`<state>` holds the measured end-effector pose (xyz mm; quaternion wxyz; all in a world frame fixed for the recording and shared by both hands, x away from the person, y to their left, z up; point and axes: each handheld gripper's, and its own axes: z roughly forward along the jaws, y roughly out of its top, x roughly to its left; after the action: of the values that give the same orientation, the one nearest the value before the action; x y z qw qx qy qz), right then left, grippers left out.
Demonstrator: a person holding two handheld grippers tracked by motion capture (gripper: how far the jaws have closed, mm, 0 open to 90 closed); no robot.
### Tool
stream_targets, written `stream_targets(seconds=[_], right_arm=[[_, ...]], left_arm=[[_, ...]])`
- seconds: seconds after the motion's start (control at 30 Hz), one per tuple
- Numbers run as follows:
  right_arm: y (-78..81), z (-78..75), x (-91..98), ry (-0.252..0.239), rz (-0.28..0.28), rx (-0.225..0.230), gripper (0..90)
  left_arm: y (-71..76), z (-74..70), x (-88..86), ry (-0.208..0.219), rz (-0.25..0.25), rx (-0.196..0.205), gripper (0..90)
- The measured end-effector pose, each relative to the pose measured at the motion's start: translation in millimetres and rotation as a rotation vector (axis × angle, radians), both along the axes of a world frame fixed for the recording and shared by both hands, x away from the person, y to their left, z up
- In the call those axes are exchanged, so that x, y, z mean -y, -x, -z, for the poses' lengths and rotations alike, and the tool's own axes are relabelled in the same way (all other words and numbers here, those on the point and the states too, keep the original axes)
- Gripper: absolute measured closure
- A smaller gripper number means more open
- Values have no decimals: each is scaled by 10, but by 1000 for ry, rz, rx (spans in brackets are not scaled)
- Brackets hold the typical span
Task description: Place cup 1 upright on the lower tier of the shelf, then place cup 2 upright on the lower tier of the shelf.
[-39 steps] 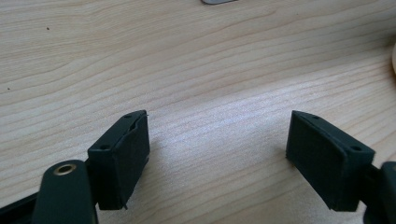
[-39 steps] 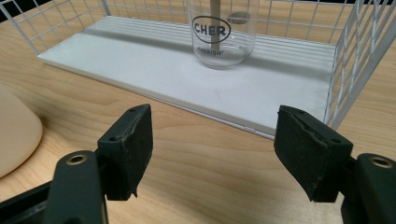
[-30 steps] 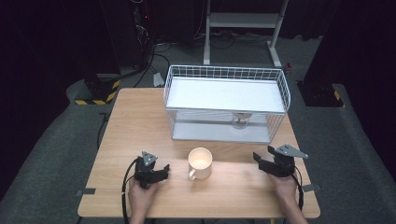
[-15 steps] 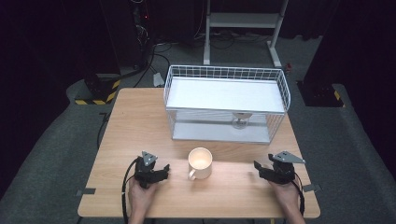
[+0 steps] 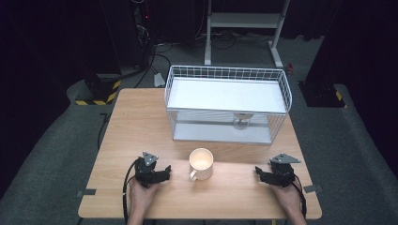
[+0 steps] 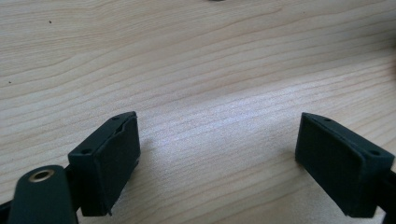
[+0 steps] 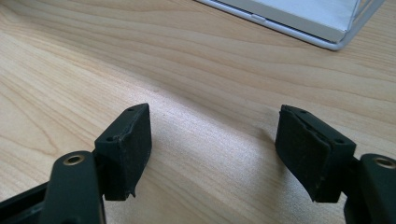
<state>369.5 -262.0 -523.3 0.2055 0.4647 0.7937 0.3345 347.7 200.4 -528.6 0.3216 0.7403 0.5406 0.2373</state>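
A dark room surrounds a pale wooden worktop. The left gripper has just been opening its jaws; they stand wide with nothing between them, bare wood below. The right gripper also stands apart and empty. Between the two, untouched, a cream mug stands upright, handle toward the person. Behind it sits a white wire basket with a small object inside. Nothing looks grasped yet; the work seems barely begun.
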Motion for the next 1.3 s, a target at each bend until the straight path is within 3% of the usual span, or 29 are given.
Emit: stream_targets(seconds=[0.37, 0.43, 0.53, 0.63, 0.83, 1.1, 1.3], right_arm=[[-12, 1, -30, 5, 23, -1, 246], [-12, 1, -31, 4, 24, -1, 246], [-12, 2, -31, 4, 24, -1, 246], [-12, 2, -32, 3, 25, -2, 246], [-12, 2, -32, 4, 26, -2, 246], [-12, 2, -32, 4, 26, -2, 246], [-12, 2, -31, 4, 26, -2, 245]], left_arm=[[74, -41, 11, 11, 45, -1, 145], [109, -78, 33, 41, 59, 10, 145], [160, -128, 83, 52, 88, 20, 143], [198, -157, 133, 57, 86, 18, 128], [315, -247, 185, 109, 120, 28, 115], [487, -290, 271, 108, 139, 36, 138], [576, -328, 341, 116, 185, 35, 134]])
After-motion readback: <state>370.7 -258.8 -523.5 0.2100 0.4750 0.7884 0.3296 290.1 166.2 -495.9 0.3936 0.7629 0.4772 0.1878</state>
